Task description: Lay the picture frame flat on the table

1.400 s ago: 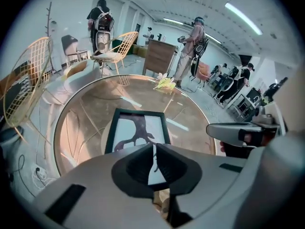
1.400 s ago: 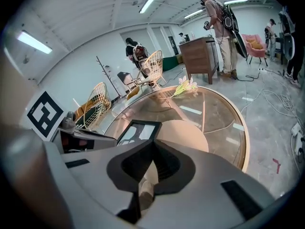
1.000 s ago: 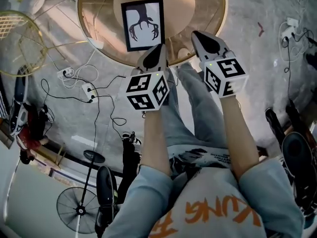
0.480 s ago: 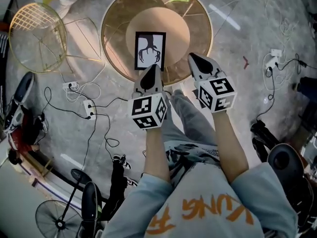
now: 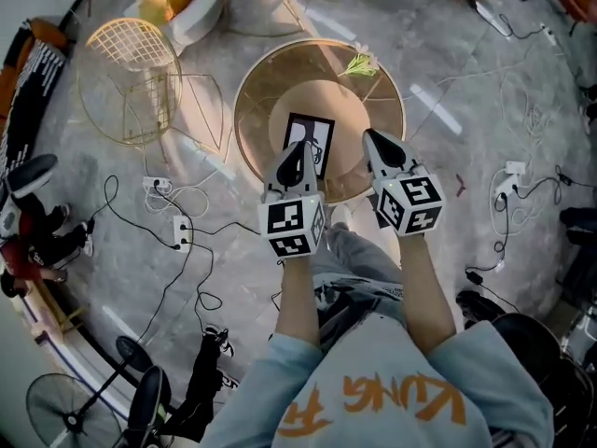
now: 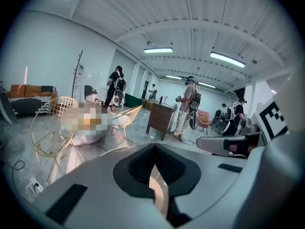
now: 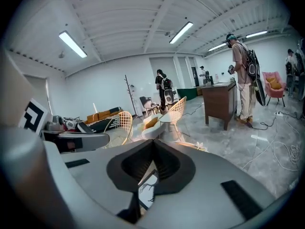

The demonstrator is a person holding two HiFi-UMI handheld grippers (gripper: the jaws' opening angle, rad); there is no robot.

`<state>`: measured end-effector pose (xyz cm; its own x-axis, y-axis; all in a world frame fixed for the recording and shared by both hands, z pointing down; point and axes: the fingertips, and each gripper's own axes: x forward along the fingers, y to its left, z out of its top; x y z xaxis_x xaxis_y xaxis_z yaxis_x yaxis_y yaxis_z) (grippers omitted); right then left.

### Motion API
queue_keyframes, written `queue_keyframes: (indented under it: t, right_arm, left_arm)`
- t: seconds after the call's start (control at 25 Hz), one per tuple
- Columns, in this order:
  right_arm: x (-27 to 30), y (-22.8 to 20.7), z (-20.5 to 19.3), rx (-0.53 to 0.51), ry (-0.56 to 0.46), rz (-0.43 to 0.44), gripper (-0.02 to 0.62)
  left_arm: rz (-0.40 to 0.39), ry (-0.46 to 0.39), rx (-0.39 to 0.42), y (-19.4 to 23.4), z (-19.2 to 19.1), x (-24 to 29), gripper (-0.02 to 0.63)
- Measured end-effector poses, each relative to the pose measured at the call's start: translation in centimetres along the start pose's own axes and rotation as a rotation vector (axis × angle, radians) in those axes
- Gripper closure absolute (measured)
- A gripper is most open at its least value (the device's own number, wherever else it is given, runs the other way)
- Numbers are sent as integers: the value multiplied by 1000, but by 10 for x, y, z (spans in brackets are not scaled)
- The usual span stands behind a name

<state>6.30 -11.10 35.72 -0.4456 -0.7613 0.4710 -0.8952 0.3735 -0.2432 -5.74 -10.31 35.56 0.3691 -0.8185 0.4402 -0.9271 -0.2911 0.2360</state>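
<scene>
Item one, left gripper: jaws pressed together at the tips, nothing between them. We hold it over the near part of the round table, and from the head view its nose overlaps the lower left corner of the picture frame. Item two, right gripper: jaws likewise closed tip to tip and empty, held just right of the frame. Item three, picture frame: black border, white sheet with a dark branching figure. It lies face up on the table's tan centre disc, between the two grippers, and we see part of its print through the slit under the right gripper's closed tips. Item four, table: gold-rimmed, with a pale flower sprig at its far side. Beyond: a gold wire chair to the left, power strips and cables on the grey floor, a fan at lower left, and people standing by a brown desk in the distance.
</scene>
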Motion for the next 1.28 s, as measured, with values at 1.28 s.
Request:
queue_keyframes:
  t: [1.28]
  right_arm:
    - [-72, 74, 226, -305, -442, 62, 598]
  left_arm:
    - [179, -437, 256, -14, 221, -109, 586]
